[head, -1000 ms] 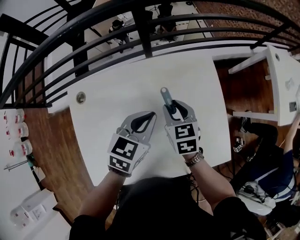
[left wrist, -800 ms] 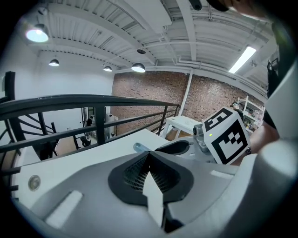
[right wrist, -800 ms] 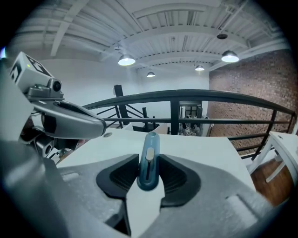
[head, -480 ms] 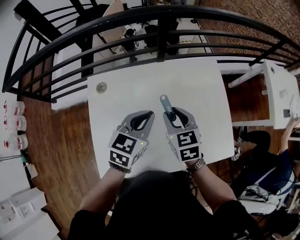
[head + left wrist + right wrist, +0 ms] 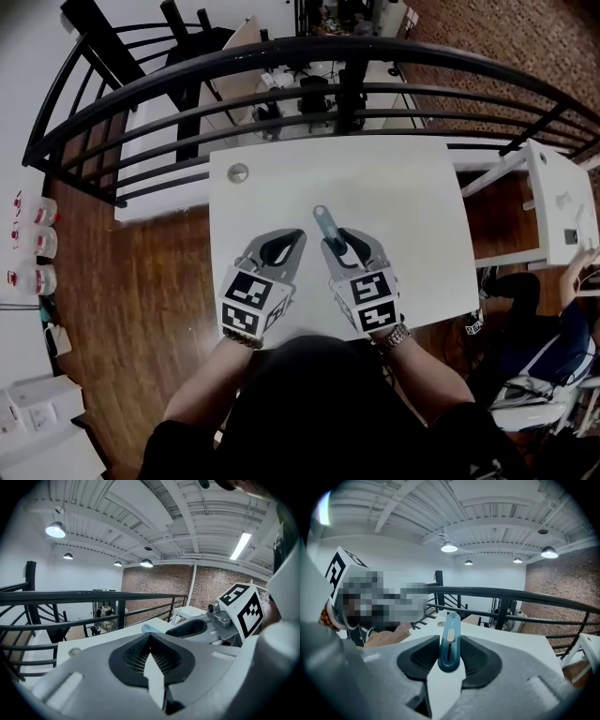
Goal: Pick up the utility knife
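Both have drawn nearer: right gripper (image 5: 342, 239) clamps utility knife (image 5: 323, 221), left gripper (image 5: 292, 236) closed, empty; white table (image 5: 403, 197), black railing (image 5: 349, 89) beyond.

You worked on a loft-style workshop mezzanine: black railing (image 5: 375, 47) above equipment below, brick wall (image 5: 159, 588), bare ceiling beams (image 5: 187, 508), pendant lamps (image 5: 449, 548), wooden floor (image 5: 141, 281) around your white counter (image 5: 394, 187).

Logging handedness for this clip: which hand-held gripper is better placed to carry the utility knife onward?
Right. The right hand-held gripper is clamped on the utility knife, which sticks out forward above the white table. The left hand-held gripper is shut with nothing between its jaws.
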`<state>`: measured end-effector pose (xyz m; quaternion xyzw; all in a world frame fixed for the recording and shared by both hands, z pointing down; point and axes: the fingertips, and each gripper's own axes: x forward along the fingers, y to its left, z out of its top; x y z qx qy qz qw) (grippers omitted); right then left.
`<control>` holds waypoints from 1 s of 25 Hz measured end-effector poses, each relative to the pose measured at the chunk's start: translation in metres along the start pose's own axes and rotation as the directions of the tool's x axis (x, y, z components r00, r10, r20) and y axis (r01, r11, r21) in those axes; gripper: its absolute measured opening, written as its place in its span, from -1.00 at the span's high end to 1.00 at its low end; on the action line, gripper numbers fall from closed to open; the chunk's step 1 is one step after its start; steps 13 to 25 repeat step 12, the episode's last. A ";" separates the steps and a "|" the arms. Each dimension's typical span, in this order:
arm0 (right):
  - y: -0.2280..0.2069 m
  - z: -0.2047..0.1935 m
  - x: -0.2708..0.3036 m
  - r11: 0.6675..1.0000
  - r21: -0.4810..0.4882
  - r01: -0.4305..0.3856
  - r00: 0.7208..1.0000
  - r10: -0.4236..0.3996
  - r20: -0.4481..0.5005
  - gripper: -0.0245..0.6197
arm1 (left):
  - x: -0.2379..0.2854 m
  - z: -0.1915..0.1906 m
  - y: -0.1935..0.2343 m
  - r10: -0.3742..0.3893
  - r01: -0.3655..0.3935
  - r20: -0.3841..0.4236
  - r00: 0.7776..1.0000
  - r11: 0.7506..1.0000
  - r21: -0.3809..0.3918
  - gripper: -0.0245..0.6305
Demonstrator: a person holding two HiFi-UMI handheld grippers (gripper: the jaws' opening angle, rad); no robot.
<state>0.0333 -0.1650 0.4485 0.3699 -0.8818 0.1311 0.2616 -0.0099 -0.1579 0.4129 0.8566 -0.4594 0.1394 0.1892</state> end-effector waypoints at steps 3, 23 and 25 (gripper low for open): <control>0.018 0.005 0.000 1.000 -0.014 -0.012 1.000 0.012 0.012 0.52 | -0.018 -0.005 0.008 0.017 -0.017 0.011 1.000 1.000 -0.001 0.87; 0.050 0.012 0.003 0.999 -0.049 -0.014 1.000 0.015 0.020 0.52 | -0.050 -0.017 0.025 0.040 -0.040 0.029 0.999 0.999 -0.013 0.87; 0.050 0.012 0.003 0.999 -0.049 -0.014 1.000 0.015 0.020 0.52 | -0.050 -0.017 0.025 0.040 -0.040 0.029 0.999 0.999 -0.013 0.87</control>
